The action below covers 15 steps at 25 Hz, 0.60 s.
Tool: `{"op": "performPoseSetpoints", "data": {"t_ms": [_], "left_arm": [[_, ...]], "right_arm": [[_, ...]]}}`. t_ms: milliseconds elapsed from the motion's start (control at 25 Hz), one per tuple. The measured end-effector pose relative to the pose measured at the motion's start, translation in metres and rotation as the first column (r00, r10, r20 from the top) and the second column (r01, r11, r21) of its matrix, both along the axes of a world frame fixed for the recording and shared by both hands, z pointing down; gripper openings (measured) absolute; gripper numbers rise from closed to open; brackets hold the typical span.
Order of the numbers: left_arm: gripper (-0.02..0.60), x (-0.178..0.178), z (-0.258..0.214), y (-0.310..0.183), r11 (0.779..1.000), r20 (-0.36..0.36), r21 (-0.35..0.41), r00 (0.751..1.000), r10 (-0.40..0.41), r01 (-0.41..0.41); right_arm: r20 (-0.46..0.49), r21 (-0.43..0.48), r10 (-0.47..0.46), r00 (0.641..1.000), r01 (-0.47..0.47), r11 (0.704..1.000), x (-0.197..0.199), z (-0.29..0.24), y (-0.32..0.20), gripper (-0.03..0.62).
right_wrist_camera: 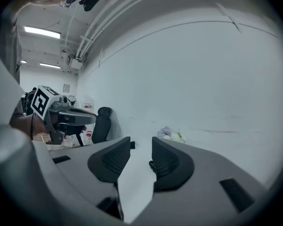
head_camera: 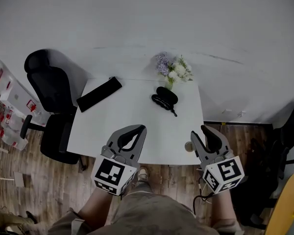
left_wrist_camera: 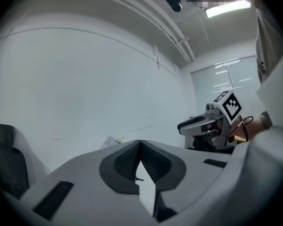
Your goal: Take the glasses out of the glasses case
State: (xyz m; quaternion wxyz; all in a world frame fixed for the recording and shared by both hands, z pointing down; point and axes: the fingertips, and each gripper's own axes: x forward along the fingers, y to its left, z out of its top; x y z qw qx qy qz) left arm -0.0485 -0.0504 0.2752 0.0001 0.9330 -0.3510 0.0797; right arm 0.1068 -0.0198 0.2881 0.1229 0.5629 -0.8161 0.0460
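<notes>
Head view: both grippers hover over the near edge of the white surface [head_camera: 137, 111], well apart from the glasses case [head_camera: 165, 96]

Glasses case is dark and lies at upper right of the surface, just below a bunch of flowers [head_camera: 173, 69]; too small to tell if it is open or what is in it. Left gripper [head_camera: 139, 128] at lower centre-left, jaws closed tip to tip, nothing between them per the left gripper view. Right gripper [head_camera: 198, 131] at lower right, jaws apart and empty, the bare surface showing between them in the right gripper view. Long black pouch [head_camera: 99, 94] lies at the surface's upper left corner; black office chair [head_camera: 51, 106] stands left of the surface on a wood floor [head_camera: 34, 180]
</notes>
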Motion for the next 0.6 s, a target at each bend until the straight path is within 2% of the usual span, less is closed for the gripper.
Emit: {"op": "performPoseSetpoints", "data": {"t_ms": [280,440,600], "left_arm": [[0.015,0.003,0.035,-0.082,0.997,0.038,-0.071,0.999,0.038,-0.035],[0.015,0.015,0.055,-0.12,0.992,0.049,-0.11,0.997,0.063,-0.057],[0.015,0.034,0.068,-0.151,0.99,0.073,-0.12,0.994,0.083,-0.074]], "right_arm": [[-0.002,-0.129,0.016,1.0,-0.016,0.991,-0.001,0.052,-0.09,0.128],[-0.036,-0.194,0.041,0.999,-0.047,0.98,0.013,0.094,-0.138,0.123],[0.016,-0.258,0.044,0.999,-0.038,0.965,0.027,0.126,-0.176,0.123]]}}
